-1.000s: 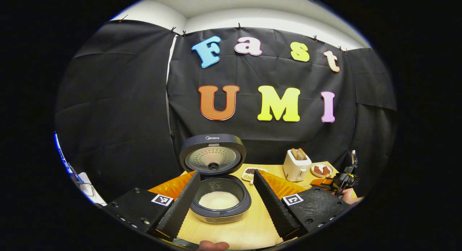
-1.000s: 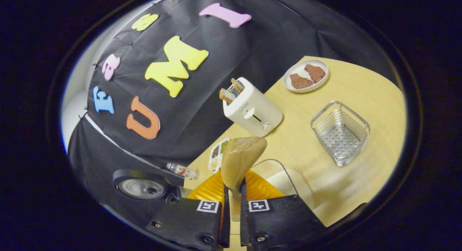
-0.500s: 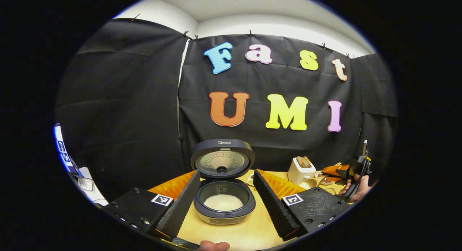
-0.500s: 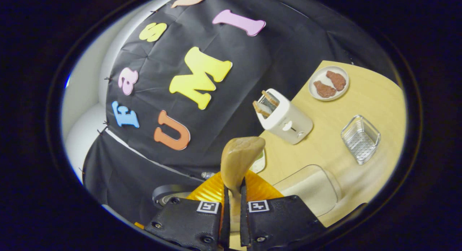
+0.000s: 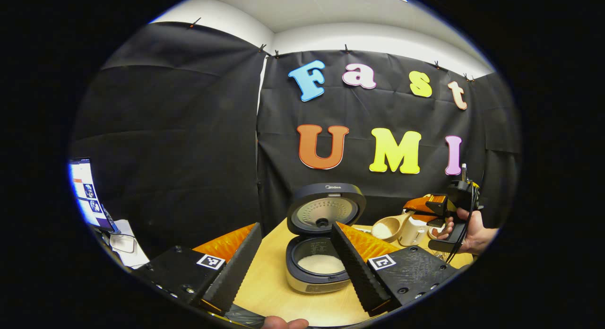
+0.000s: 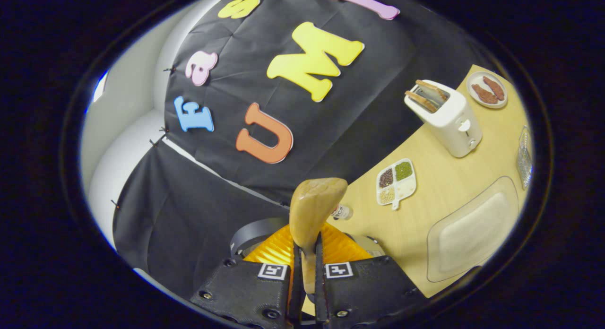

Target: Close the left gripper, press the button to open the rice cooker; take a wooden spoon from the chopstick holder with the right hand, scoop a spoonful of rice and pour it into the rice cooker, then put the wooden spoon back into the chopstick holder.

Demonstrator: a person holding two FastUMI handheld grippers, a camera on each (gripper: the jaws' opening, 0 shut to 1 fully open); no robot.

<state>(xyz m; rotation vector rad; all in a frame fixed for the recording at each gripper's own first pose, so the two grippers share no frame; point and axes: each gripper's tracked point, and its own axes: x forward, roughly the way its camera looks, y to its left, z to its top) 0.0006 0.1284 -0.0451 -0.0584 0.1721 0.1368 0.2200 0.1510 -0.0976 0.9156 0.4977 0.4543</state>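
Observation:
The rice cooker (image 5: 312, 272) stands open on the table, lid (image 5: 327, 214) raised and white rice in its pot. My left gripper (image 5: 295, 229) is open, and the cooker sits just behind its right finger (image 5: 354, 267). In the left gripper view a hand (image 5: 468, 232) holds my right gripper (image 5: 418, 210) in the air to the right of the cooker. It carries the wooden spoon (image 5: 387, 227), whose bowl looks whitish inside. In the right gripper view my right gripper (image 6: 307, 253) is shut on the spoon (image 6: 314, 208). The metal chopstick holder (image 6: 524, 154) stands at the far right.
A white toaster (image 6: 449, 121) with bread, a plate of meat (image 6: 487, 89) and a divided dish of grains (image 6: 396, 181) stand toward the back wall. A clear rice container (image 6: 472, 229) lies near the table's front. A small bottle (image 6: 341, 212) lies beside the cooker lid (image 6: 250, 232).
My right gripper rose and swung left with the spoon, away from the rice container and chopstick holder, toward the cooker. The left gripper drifted left, so the cooker now sits right of centre.

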